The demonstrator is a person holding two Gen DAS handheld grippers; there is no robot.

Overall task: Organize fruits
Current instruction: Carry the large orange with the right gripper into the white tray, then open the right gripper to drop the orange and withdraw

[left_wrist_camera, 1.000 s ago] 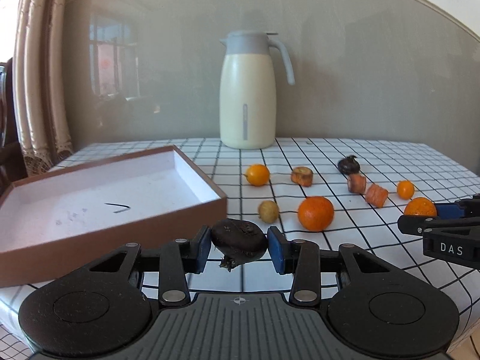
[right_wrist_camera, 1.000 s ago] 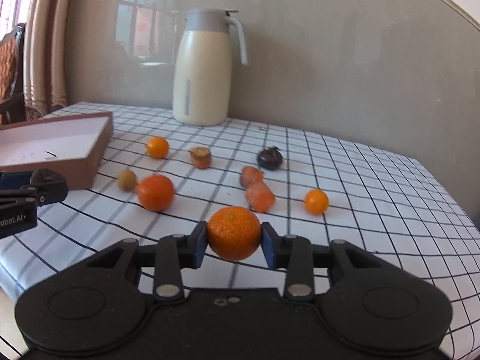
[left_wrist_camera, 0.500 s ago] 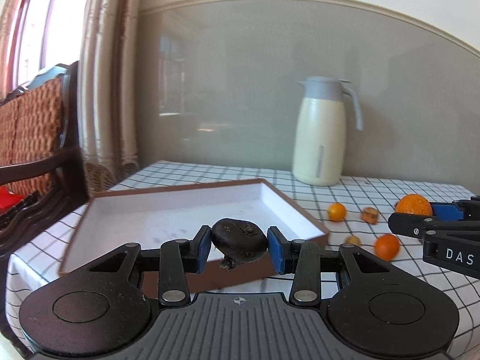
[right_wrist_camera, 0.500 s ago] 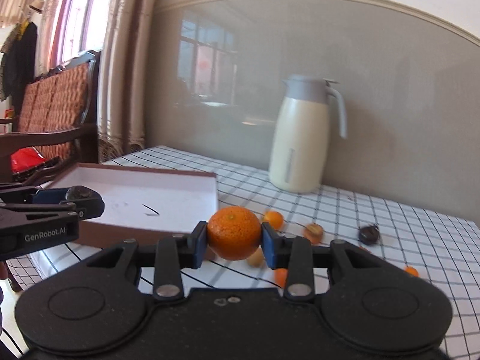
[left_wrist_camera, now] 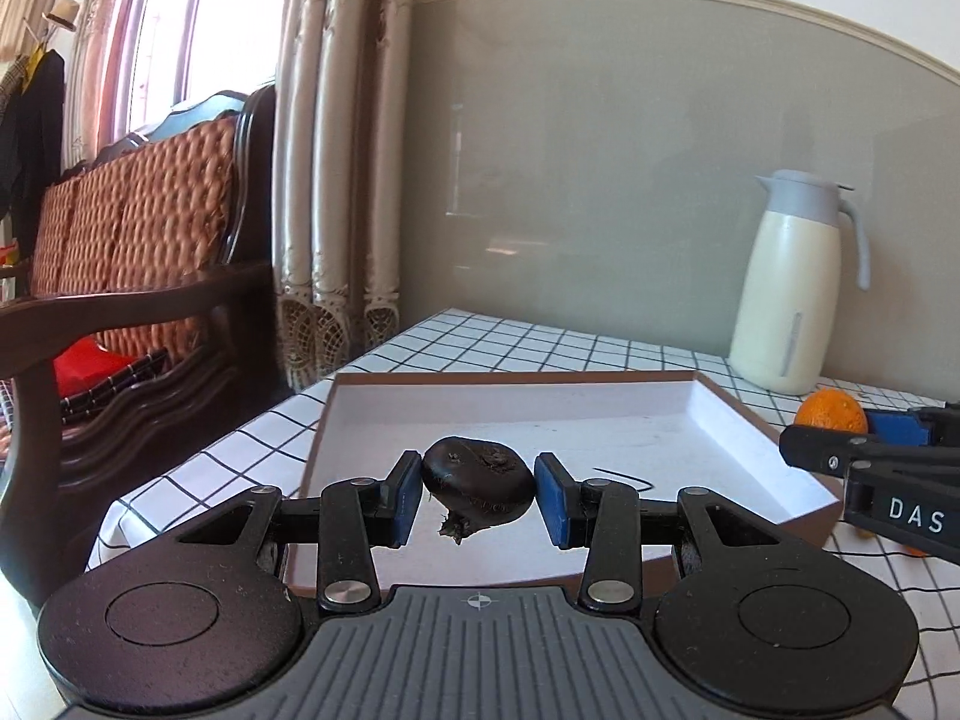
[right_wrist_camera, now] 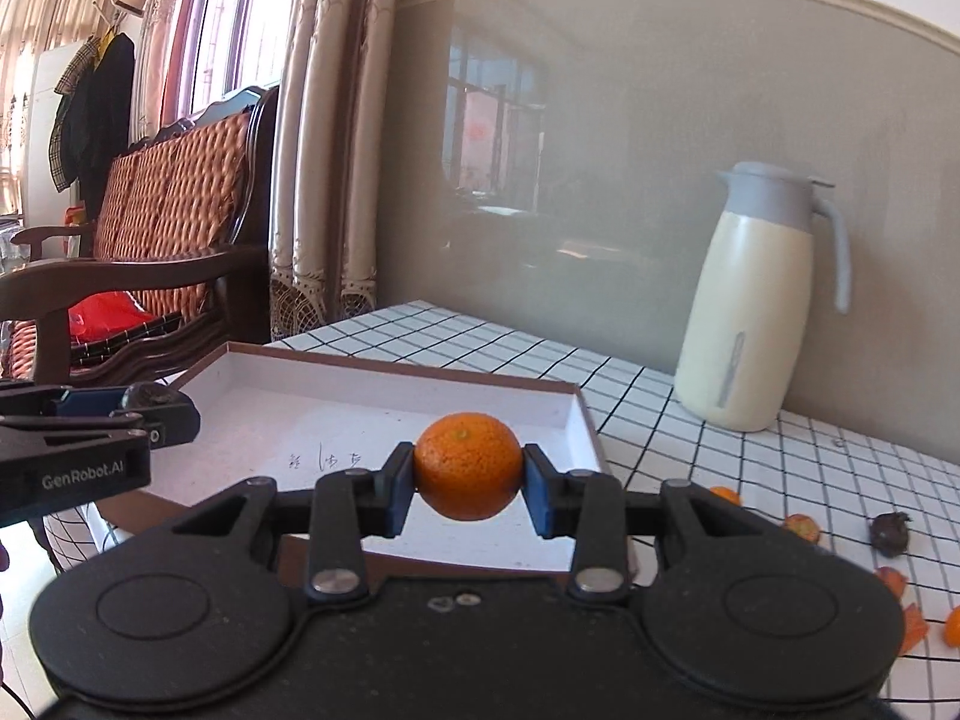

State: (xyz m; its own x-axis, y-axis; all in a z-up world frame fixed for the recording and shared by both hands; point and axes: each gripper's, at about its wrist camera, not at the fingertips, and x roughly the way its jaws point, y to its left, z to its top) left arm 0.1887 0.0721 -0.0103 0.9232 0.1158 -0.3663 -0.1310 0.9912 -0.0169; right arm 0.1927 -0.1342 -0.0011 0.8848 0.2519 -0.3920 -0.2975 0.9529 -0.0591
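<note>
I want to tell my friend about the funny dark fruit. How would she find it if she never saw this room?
Look for the shallow brown box with a white inside on the checked tablecloth. In front of it the left gripper pinches one fruit between its blue pads. It is blackish and wrinkly with a ragged stalk, while the fruit in the right gripper is a smooth, round orange.

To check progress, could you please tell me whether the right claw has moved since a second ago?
Yes. The right claw, gripping the orange, has swung left from the loose fruit toward the box.
</note>
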